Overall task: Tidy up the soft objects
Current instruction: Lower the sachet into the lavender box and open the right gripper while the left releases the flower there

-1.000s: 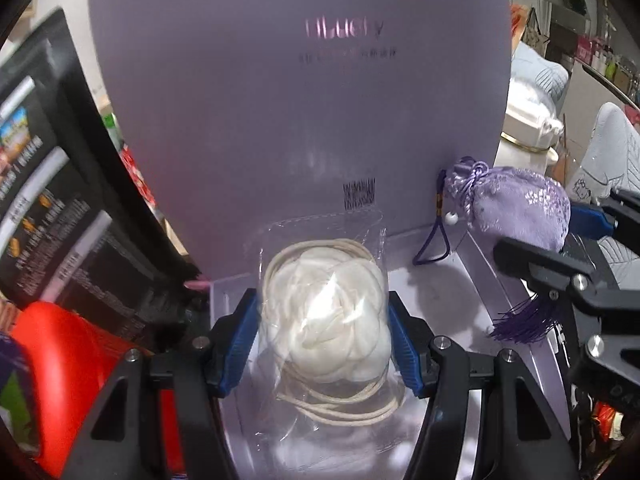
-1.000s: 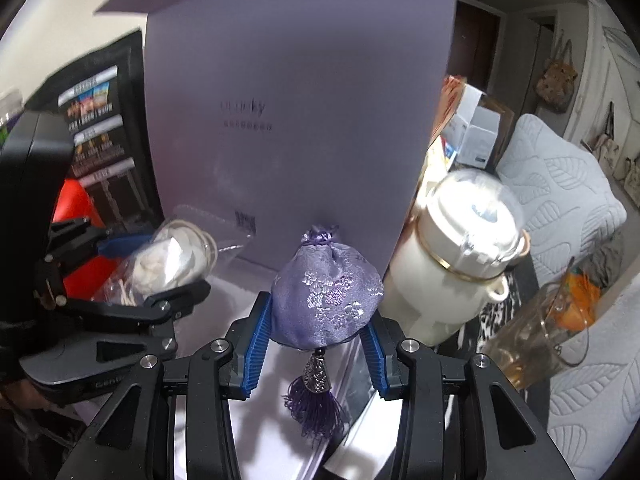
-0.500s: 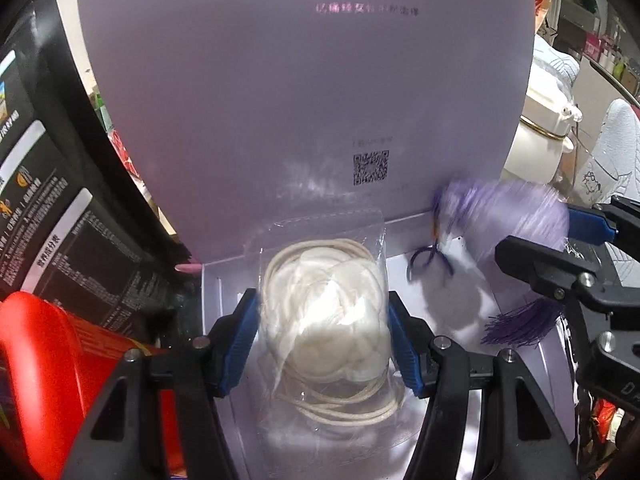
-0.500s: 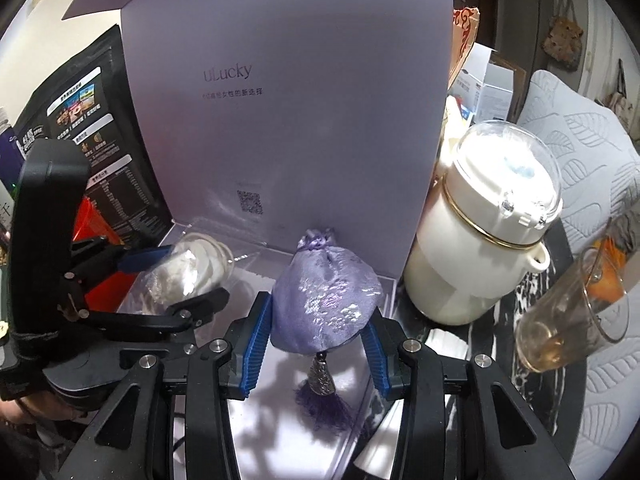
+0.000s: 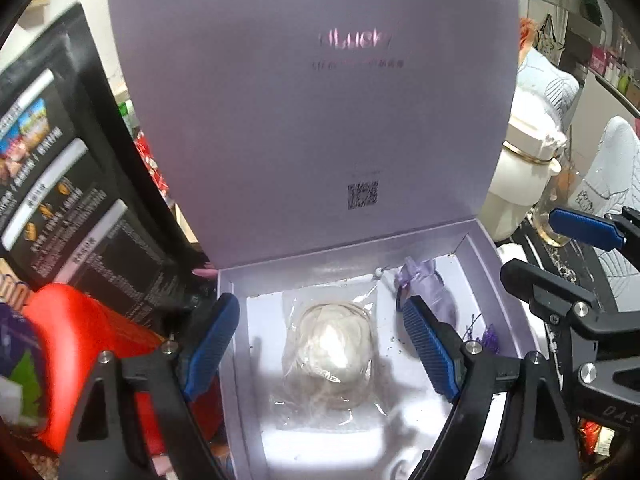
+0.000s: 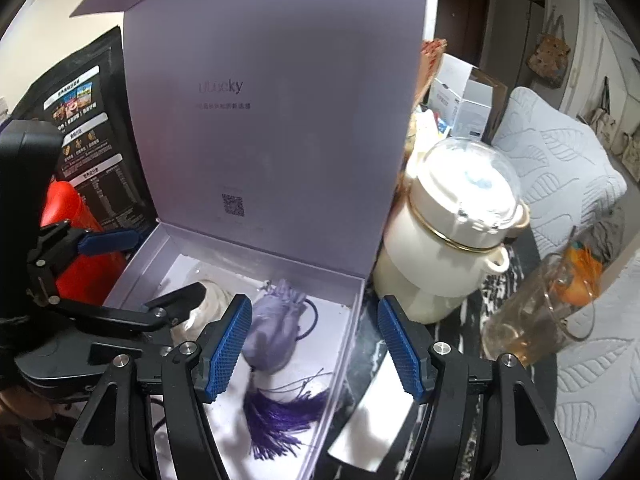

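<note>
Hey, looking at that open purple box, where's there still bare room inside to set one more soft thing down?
Inside the purple box, bare floor shows between the lilac pouch and the right wall, and at the near end in front of the bagged white bundle. The middle is crowded: bundle and pouch lie side by side, the purple tassel spreads forward, and both claws hang over it, opening, nothing gripped.

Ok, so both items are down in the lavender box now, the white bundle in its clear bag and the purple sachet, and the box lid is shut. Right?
Not quite: the lid is not shut, it stands open behind the lavender box, as the right wrist view shows. The rest holds: the white bundle in its clear bag and the purple sachet both lie inside.
</note>
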Tool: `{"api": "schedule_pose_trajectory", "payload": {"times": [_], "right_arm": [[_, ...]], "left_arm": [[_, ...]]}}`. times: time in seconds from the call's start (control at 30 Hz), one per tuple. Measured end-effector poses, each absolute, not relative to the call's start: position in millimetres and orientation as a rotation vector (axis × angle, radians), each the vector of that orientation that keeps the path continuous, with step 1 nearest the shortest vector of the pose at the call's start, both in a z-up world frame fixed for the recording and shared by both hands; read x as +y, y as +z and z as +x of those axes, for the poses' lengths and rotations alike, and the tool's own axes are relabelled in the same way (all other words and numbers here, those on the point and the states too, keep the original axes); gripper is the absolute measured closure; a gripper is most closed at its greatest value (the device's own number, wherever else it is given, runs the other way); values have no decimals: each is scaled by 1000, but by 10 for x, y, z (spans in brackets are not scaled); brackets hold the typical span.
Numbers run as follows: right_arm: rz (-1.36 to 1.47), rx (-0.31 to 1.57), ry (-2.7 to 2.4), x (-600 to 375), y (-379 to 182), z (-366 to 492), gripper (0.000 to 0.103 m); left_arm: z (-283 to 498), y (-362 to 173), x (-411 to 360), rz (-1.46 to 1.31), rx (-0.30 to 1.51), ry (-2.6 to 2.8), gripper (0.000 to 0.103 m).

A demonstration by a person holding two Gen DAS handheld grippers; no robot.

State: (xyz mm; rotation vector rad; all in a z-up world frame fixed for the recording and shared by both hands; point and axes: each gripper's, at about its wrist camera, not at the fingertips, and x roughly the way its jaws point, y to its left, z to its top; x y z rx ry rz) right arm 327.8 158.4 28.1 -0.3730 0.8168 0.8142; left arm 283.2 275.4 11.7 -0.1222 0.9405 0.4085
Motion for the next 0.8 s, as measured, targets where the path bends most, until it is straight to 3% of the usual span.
{"api": "schedule_pose_trajectory", "payload": {"times": [0.3, 0.7, 0.77, 0.8], "right_arm": [[-333, 774, 799, 1342, 635, 3181, 37], [-282, 627, 767, 930, 1423, 2768, 37], [-275, 605, 767, 856, 1521, 2693, 34], [-270, 587, 764, 799, 1581, 2639, 32]], "left_arm": [[2637, 496, 2591, -112, 881, 411, 19], [2101, 1398, 2251, -60, 704, 415, 18], [1959, 1549, 2176, -58, 670, 407, 9], [1914, 1582, 2154, -58, 659, 406, 0]]}}
